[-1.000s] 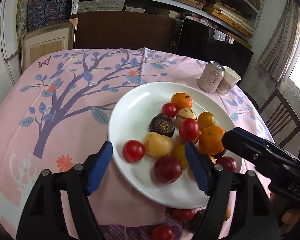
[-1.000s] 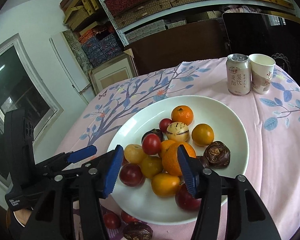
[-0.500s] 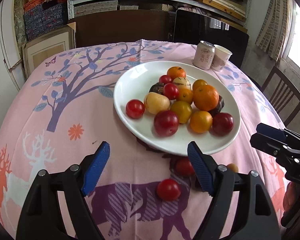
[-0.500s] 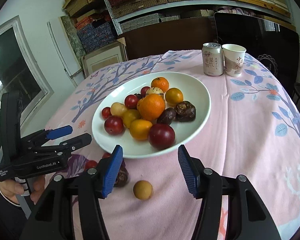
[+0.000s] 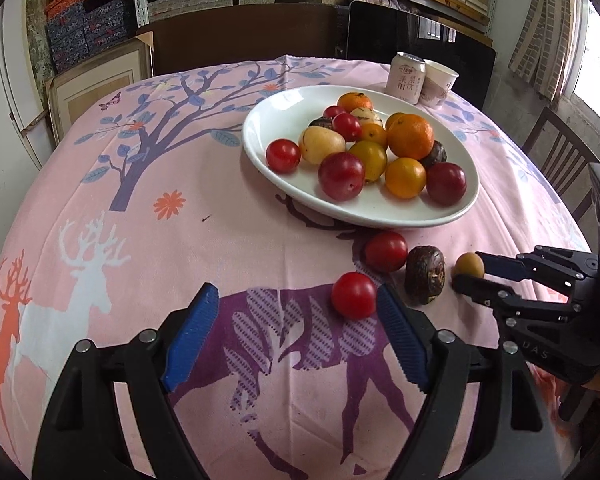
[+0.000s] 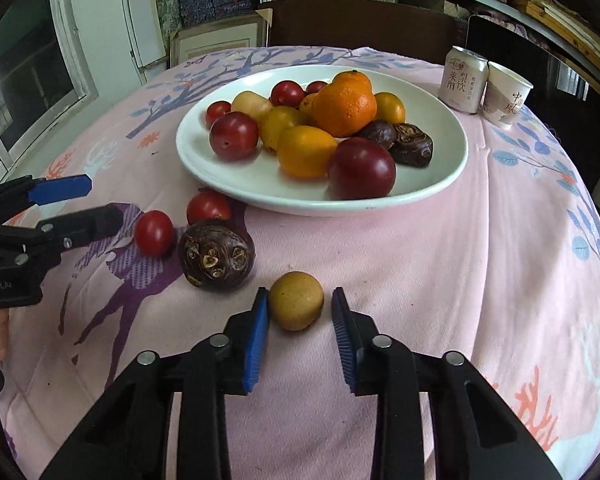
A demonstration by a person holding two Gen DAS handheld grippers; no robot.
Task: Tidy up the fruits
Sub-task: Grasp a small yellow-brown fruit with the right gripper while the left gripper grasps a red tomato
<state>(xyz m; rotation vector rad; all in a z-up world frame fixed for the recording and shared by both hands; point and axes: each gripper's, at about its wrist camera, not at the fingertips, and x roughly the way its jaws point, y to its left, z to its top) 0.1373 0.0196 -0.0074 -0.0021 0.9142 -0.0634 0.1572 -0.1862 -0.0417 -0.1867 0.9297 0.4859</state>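
Note:
A white plate [image 5: 452, 212] [image 6: 432, 184] holds several fruits: oranges, red plums, yellow fruits, dark brown ones. On the cloth in front of it lie two red cherry tomatoes [image 5: 354, 295] [image 6: 154, 233], a dark brown fruit [image 5: 425, 274] [image 6: 216, 254] and a small tan fruit [image 5: 469, 265] [image 6: 296, 300]. My right gripper [image 6: 300, 320] is open with the tan fruit between its fingers, the left pad close to it. My left gripper [image 5: 296, 340] is open and empty; the near tomato lies just by its right fingertip [image 5: 384, 300].
A drink can [image 5: 406, 78] [image 6: 465, 80] and a paper cup [image 5: 440, 84] [image 6: 506, 94] stand behind the plate. A pink printed cloth [image 5: 140, 220] covers the round table. Chairs and shelves stand behind; a wooden chair [image 5: 560, 160] is at right.
Both grippers have pulled back from over the plate and come down to the loose fruits in front of it. The right gripper has narrowed around the tan fruit.

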